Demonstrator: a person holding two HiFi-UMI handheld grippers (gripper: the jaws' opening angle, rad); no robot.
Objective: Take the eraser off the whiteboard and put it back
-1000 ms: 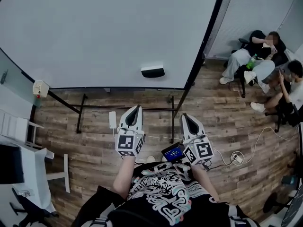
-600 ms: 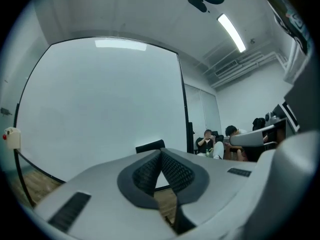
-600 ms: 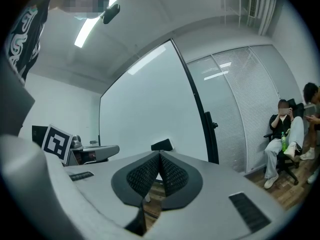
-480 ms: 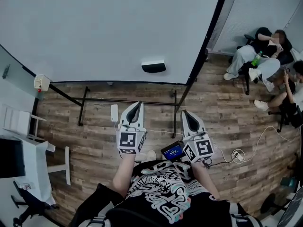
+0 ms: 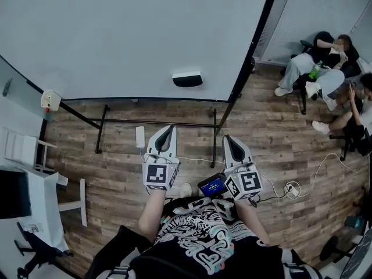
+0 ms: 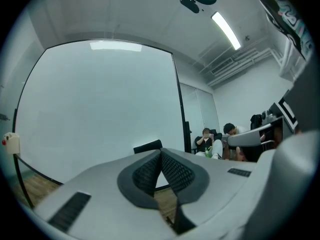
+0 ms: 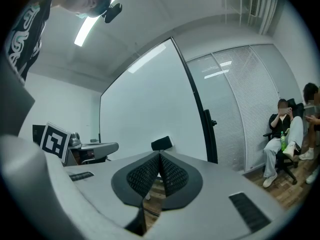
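Little changes over the last second: both grippers keep their place, and the eraser [image 5: 187, 79] stays stuck on the whiteboard [image 5: 128, 34], well ahead of them and between their lines. We see the left gripper [image 5: 168, 131] and right gripper [image 5: 226, 139] pinched together on nothing (fitting either before the lift or after the return). Their jaws cut off the eraser's lower edge in both gripper views.

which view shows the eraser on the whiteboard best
The head view: the eraser shows whole, stuck low on the whiteboard, nothing in front. Both gripper views show it small, just above the closed jaw tips, which hide its lower edge.
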